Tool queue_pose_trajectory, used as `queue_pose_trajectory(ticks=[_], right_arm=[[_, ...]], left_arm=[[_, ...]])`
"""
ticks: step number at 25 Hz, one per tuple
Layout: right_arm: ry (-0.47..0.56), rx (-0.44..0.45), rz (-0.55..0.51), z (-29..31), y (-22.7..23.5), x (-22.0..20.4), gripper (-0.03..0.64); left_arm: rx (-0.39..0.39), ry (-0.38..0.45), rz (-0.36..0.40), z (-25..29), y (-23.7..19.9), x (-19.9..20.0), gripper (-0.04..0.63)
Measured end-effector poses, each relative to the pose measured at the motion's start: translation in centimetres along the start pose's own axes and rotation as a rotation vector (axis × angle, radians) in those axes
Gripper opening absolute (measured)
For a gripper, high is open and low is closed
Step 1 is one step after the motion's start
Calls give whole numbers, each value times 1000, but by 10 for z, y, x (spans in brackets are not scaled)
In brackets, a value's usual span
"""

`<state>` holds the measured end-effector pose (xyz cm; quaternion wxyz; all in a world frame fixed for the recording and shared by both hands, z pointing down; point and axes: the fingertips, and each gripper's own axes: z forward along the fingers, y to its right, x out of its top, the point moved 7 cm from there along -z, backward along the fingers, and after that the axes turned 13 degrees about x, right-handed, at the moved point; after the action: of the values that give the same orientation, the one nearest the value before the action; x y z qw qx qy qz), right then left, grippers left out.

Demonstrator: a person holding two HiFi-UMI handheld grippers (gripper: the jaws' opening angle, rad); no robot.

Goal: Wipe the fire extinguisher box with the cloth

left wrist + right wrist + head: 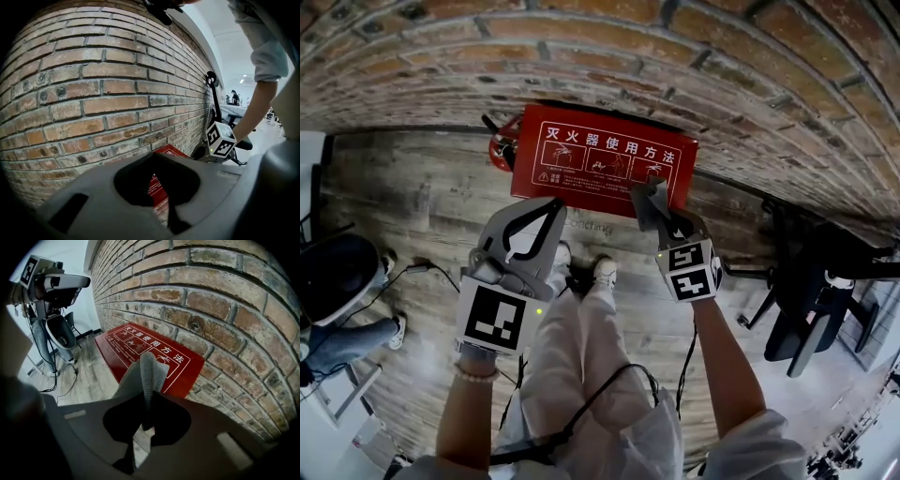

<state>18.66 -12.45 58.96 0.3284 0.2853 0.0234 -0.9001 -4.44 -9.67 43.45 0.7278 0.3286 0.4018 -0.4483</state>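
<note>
The red fire extinguisher box (605, 159) with white printed instructions stands on the floor against the brick wall; it also shows as the box (124, 345) and the box (168, 151). My right gripper (652, 202) is shut on a grey cloth (149, 369), which sticks out past the fingertips just above the box's near right part. In its own view the right gripper (146, 401) has the cloth pinched between the jaws. My left gripper (551, 208) hovers before the box's near edge, left of the right one. The left gripper (158, 159) has its jaws together with nothing in them.
A brick wall (675, 66) runs behind the box. A red extinguisher (499, 150) lies at the box's left end. A black chair (811, 309) stands at the right. A cable (450, 277) lies on the wooden floor, and a person's leg (337, 342) shows at the left.
</note>
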Motion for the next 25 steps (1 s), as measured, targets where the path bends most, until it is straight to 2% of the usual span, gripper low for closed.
queue_pose_trajectory(ticks=[14,22,25], right_arm=[[-14,-81,88,-15,22,-24,20],[-25,-96,96,-24,17,-17,20],[12,-108,105,-43,12,-2,20]], left_arm=[[-12,2,-1,3,6,1,-2],[-3,21,11,-8,1,12,-2],[6,40,10,-17,-5,28,-2]])
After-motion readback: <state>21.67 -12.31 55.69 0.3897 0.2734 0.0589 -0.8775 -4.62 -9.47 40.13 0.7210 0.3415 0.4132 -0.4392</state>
